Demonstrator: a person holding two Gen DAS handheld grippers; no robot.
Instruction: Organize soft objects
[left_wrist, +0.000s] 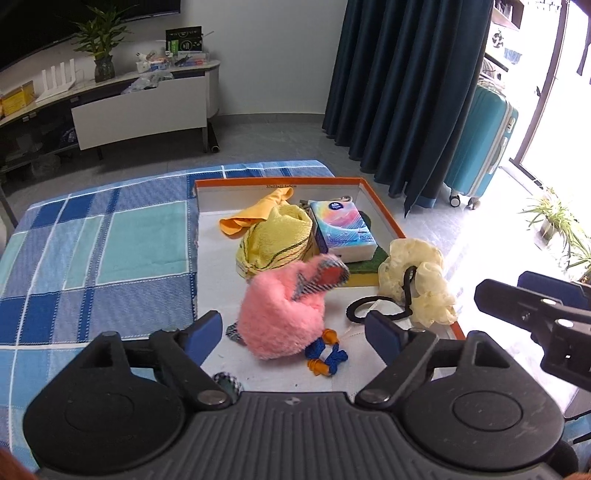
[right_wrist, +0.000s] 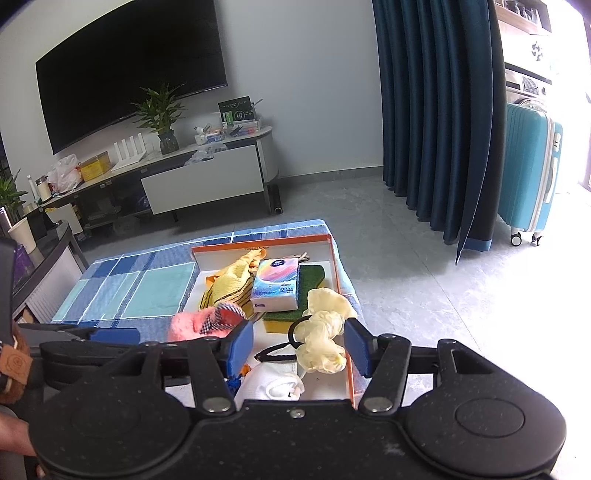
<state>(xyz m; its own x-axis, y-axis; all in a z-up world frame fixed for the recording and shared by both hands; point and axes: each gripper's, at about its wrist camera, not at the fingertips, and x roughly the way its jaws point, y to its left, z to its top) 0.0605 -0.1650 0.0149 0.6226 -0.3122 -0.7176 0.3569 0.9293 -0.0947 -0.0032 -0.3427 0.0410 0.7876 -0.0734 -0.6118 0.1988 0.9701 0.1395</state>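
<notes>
A shallow orange-rimmed box (left_wrist: 280, 180) lies on a blue plaid cloth (left_wrist: 92, 240). Inside it, a pink fluffy item (left_wrist: 280, 317) with a checked flap rests between the fingers of my left gripper (left_wrist: 293, 332), which stands open and clear of it. Behind the pink item lie a yellow towel (left_wrist: 275, 236), a tissue pack (left_wrist: 341, 229) and a green sponge (left_wrist: 365, 266). Cream rubber gloves (right_wrist: 321, 332) drape over the box's right rim beside a black hair tie (right_wrist: 291, 334). My right gripper (right_wrist: 300, 345) hangs open just in front of the gloves, with nothing gripped.
Blue corded earplugs (left_wrist: 327, 352) and a white mask (right_wrist: 273, 384) lie in the box's near end. An orange cloth (left_wrist: 255, 214) sits at the back. Beyond the cloth stand a TV cabinet (right_wrist: 199, 181), a dark curtain (right_wrist: 436, 110) and a teal suitcase (right_wrist: 532, 170).
</notes>
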